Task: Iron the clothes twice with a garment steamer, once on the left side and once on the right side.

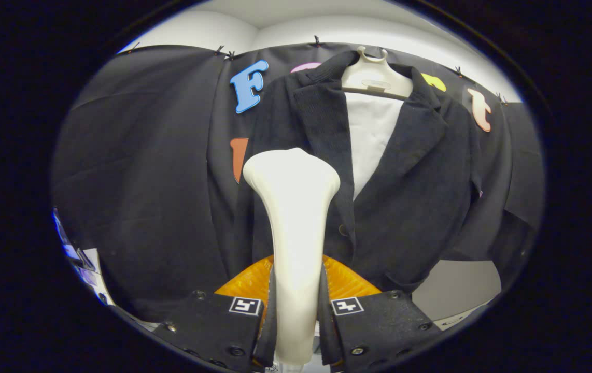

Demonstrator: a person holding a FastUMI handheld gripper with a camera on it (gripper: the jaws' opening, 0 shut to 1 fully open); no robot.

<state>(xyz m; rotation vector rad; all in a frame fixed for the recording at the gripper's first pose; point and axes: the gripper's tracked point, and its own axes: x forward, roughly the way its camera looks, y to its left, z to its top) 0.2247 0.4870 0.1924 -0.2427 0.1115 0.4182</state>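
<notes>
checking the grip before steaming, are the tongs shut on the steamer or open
Shut on it: the tongs press both sides of the steamer handle, its head upright ahead of the dark jacket.

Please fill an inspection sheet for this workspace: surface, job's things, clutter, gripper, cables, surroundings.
Surface: nothing seen.
Job's things: white garment steamer upright between the fingers, its head against the dark jacket, on the side next to the black cloth; jacket hangs on a pale hanger over a white lining.
Clutter: small items past the jacket's lower edge, too blurred to tell.
Gripper: gripper shut on the steamer's handle.
Cables: nothing seen.
Surroundings: black cloth wall, white wall above.
</notes>
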